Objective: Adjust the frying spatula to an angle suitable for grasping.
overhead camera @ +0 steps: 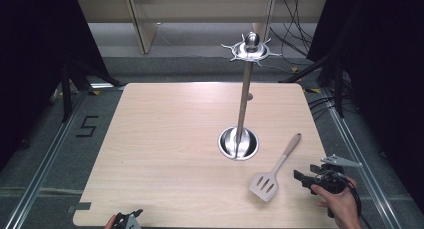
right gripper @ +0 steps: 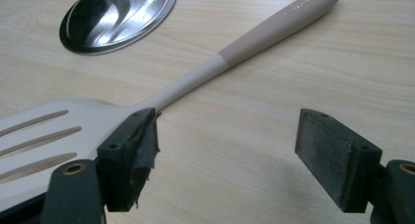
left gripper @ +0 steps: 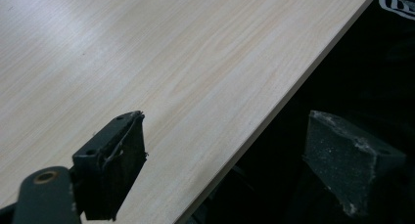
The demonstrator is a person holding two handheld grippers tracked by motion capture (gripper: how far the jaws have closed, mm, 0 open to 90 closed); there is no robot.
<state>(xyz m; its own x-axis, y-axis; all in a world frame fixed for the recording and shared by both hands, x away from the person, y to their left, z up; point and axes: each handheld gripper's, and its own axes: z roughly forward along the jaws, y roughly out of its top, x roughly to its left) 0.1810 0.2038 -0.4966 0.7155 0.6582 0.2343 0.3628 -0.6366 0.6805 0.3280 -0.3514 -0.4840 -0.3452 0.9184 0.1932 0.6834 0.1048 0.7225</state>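
A slotted white spatula (overhead camera: 274, 170) with a beige handle lies flat on the wooden table (overhead camera: 175, 139), its head toward the front edge. In the right gripper view the spatula (right gripper: 205, 72) runs diagonally, its head just left of the left jaw. My right gripper (overhead camera: 306, 177) sits open just right of the spatula's head; between its jaws (right gripper: 227, 141) is bare table. A steel stand (overhead camera: 243, 104) with a round base and hooked top rises at table centre. My left gripper (overhead camera: 129, 218) is at the table's front left edge, open (left gripper: 225, 155) and empty, straddling the table edge.
The stand's shiny round base (right gripper: 117, 18) lies just beyond the spatula head. Black curtains flank both sides, with cables on the floor at back right (overhead camera: 295, 34). Metal floor rails (overhead camera: 45, 159) run along the table's sides.
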